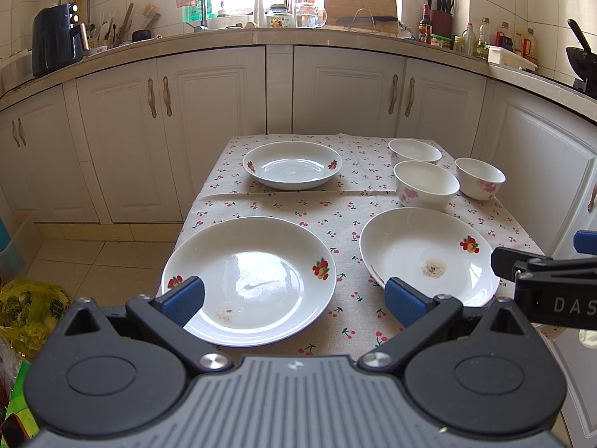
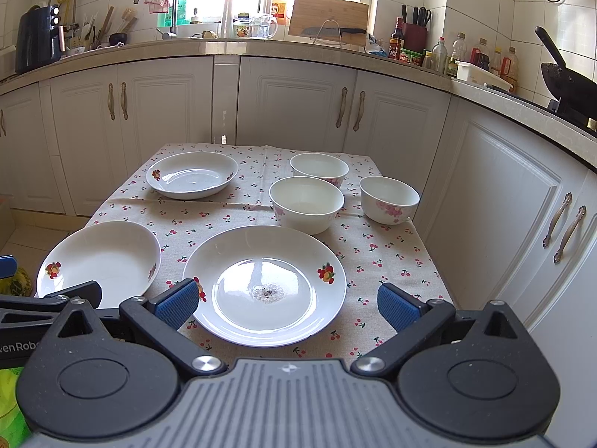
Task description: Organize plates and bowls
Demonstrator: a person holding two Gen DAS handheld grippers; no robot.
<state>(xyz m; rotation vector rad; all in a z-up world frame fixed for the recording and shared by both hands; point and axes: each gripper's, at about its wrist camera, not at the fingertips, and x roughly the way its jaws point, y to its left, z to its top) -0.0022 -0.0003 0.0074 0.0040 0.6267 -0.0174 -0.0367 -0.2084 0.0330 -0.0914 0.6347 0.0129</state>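
Three white fruit-print plates lie on the cherry-print table: a near-left plate, a near-right plate with a food stain, and a far plate. Three white bowls with pink flowers stand at the far right: a front bowl, a back bowl and a right bowl. My left gripper is open above the near edge of the left plate. My right gripper is open over the near edge of the stained plate, also showing in the left wrist view.
The small table stands in a kitchen, with white cabinets close behind and to its right. A counter holds an air fryer, bottles and a wok. Plastic bags lie on the floor at the left.
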